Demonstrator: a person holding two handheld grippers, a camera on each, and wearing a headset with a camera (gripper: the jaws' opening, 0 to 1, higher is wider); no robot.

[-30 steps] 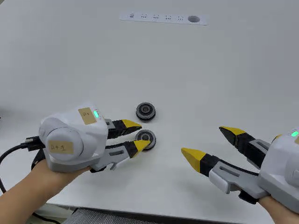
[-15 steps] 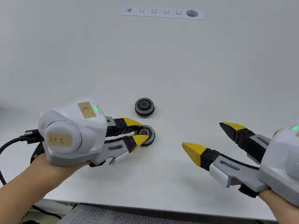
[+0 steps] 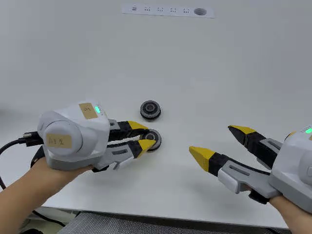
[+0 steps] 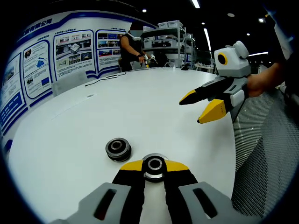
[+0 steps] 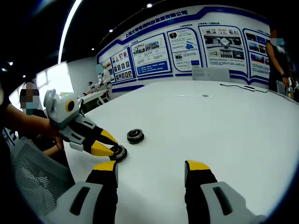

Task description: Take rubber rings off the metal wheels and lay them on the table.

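Two black-rimmed metal wheels lie on the white table (image 3: 219, 73). The near wheel (image 3: 153, 139) (image 4: 154, 166) sits between the yellow tips of my left gripper (image 3: 143, 135) (image 4: 154, 166), whose jaws press on both its sides. The far wheel (image 3: 150, 109) (image 4: 118, 148) (image 5: 135, 135) lies free just beyond it. My right gripper (image 3: 218, 141) (image 5: 152, 166) hovers open to the right, a hand's width from the wheels, with nothing between its jaws. In the right gripper view the left gripper (image 5: 109, 144) holds the near wheel (image 5: 119, 153).
A white power strip (image 3: 168, 10) lies at the table's far edge. A black cable (image 3: 9, 155) trails from the left gripper over the near edge. Beyond the table stand display boards (image 5: 187, 44), shelves and people.
The left gripper has slid forward onto the near wheel and its jaws have narrowed around it. The right gripper has hardly moved.
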